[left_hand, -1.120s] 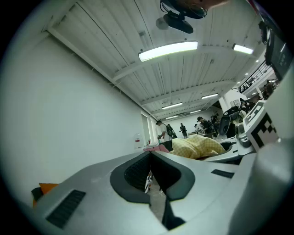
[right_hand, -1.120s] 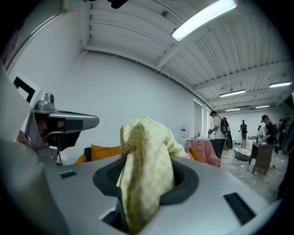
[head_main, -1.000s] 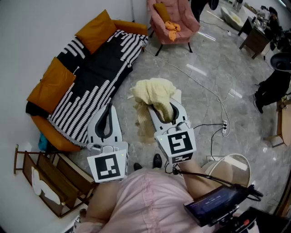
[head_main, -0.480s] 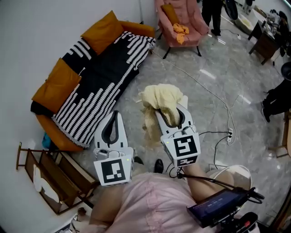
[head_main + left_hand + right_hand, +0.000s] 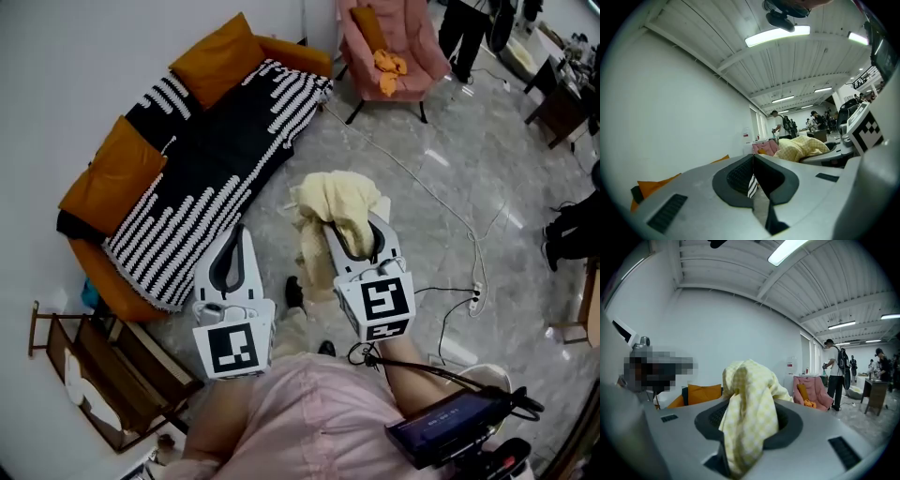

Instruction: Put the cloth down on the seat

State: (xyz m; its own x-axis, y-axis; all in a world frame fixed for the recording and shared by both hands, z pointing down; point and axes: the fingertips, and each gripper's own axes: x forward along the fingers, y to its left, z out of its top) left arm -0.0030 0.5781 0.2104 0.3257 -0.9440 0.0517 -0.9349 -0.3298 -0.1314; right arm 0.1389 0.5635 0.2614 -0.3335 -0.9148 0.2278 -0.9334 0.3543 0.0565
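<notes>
A wide room with a grey marbled floor (image 5: 487, 178), seen from above the head of a person in a pink top (image 5: 300, 412).

At the left wall stands a long sofa (image 5: 94, 272) with an orange frame. It is covered by a black-and-white striped throw (image 5: 202, 169) and has two orange cushions (image 5: 117, 173). At the far end is a pink armchair (image 5: 412, 37) with an orange rag (image 5: 386, 67) lying on its seat. A white cable (image 5: 441, 197) trails across the floor between them.

The person holds both tools out over bare floor, near the sofa's front edge but not over it. The left gripper (image 5: 230, 261) has its jaws closed together with nothing between them. The right gripper (image 5: 354, 234) has its jaws clamped on the cloth (image 5: 337, 199).

The cloth is pale yellow with a faint check. It is soft and crumpled, bunched in a mound above the jaws with a loose tail hanging below them. It touches neither seat.

This looks like the carrying step, with the cloth lifted and not yet delivered. Which seat is meant cannot be told, though the sofa is nearer. The next move likely calls for bringing the right gripper over the seat cushion, lowering it until the hanging tail rests there, then parting the jaws so the limp fabric drops free instead of snagging on them.
</notes>
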